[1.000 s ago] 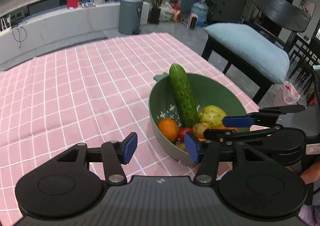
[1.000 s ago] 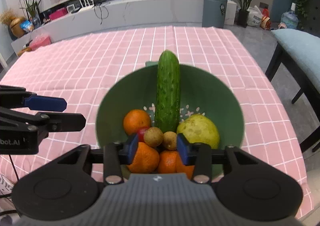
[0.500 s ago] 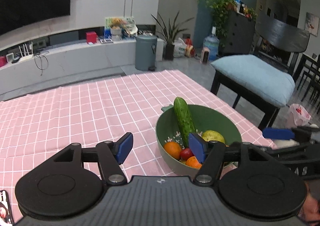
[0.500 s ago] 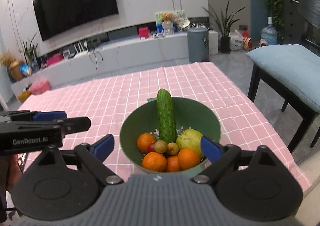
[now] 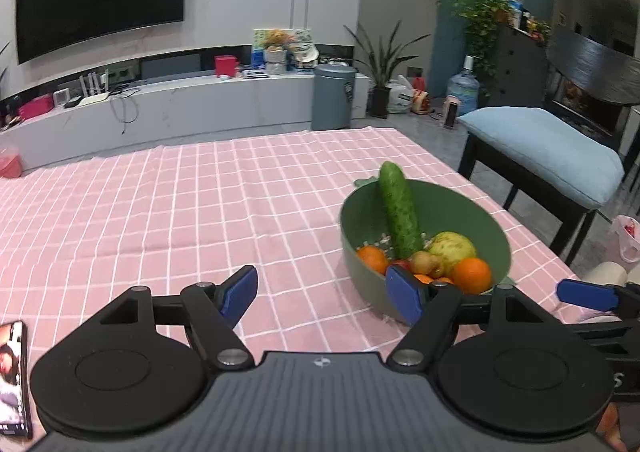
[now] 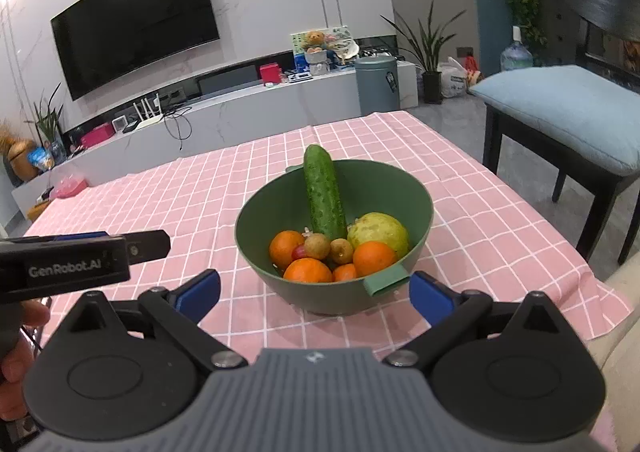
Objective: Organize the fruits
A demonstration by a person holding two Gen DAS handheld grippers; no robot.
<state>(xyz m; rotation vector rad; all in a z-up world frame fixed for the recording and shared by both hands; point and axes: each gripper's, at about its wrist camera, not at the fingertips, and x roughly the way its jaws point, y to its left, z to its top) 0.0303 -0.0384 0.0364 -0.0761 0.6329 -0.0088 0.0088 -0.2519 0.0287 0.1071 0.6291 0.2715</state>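
A green bowl [image 6: 416, 208] stands on the pink checked tablecloth [image 6: 200, 204]. It holds a cucumber [image 6: 323, 192] leaning on the far rim, a yellow-green guava [image 6: 380, 230], several oranges [image 6: 374, 258] and small brown fruits [image 6: 318, 246]. The bowl [image 5: 486, 228] with the cucumber [image 5: 398, 208] also shows in the left wrist view. My right gripper [image 6: 316, 294] is open and empty, just in front of the bowl. My left gripper [image 5: 322, 296] is open and empty, to the bowl's near left.
A phone [image 5: 14, 376] lies at the near left table edge. A blue-cushioned bench [image 6: 568, 108] stands right of the table. A grey bin [image 6: 378, 84], a TV cabinet [image 6: 240, 112] and plants are behind. The tablecloth hangs over the right edge [image 6: 600, 292].
Both grippers have pulled back and up from the bowl. The right gripper, narrow around the fruit a second ago, has opened wide. The left jaws have opened a little wider.
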